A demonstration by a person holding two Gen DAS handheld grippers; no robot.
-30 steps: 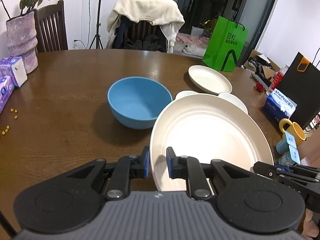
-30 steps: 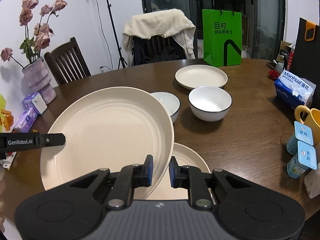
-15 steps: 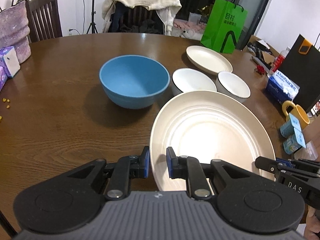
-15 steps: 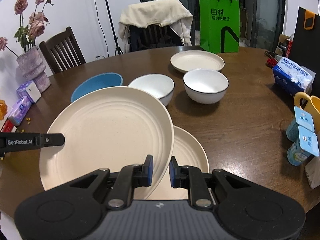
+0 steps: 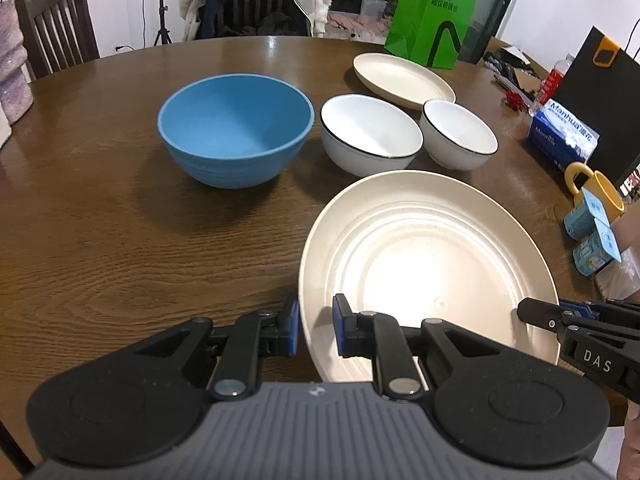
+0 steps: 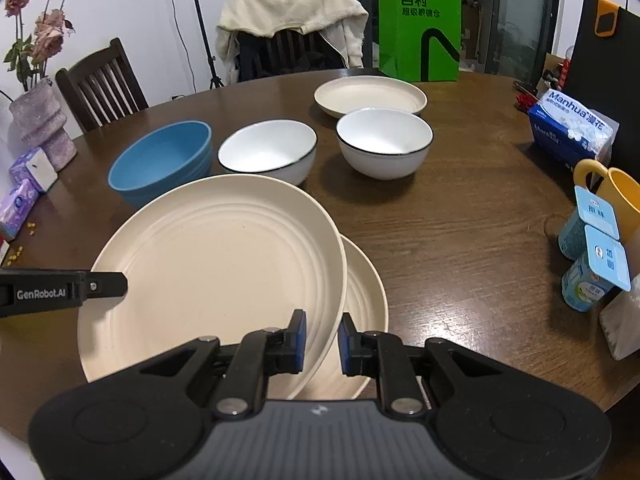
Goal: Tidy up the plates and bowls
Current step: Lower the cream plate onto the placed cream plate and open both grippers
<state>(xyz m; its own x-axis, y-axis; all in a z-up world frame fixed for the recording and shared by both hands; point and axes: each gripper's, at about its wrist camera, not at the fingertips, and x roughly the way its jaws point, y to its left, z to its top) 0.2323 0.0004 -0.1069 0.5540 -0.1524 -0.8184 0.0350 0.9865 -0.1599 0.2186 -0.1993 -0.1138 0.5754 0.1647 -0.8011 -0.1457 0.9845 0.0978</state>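
Large cream plate (image 6: 216, 264) gripped from both sides, tilted, clear of the table (image 5: 100, 240). Left gripper (image 5: 316, 330) clamped on plate's left rim: one blue pad outside the rim, other inside over the ribbed face. Right gripper (image 6: 322, 338) clamped on the opposite rim, same arrangement, rim running between the pads. Each gripper's tip visible in the other's view at the plate's far edge.

Directly under the held plate: second cream plate (image 6: 360, 292) flat on the table, only its right crescent showing past the held plate's edge in the right wrist view. Hidden in the left wrist view. Held plate above it, overlapping most of it; contact between the two not determinable.

Beyond the plate, in a row: blue bowl (image 5: 236, 128) to the left, white bowl with dark rim (image 5: 370, 132) in the middle, second white bowl (image 5: 460, 132) to the right, all upright and apart from the held plate. Third cream plate (image 5: 402, 76) further back, just behind the white bowls, in front of a green bag (image 5: 434, 16).

Right table edge: blue tissue pack (image 6: 572, 128), yellow mug (image 6: 616, 192), two small lidded cups (image 6: 592, 256).
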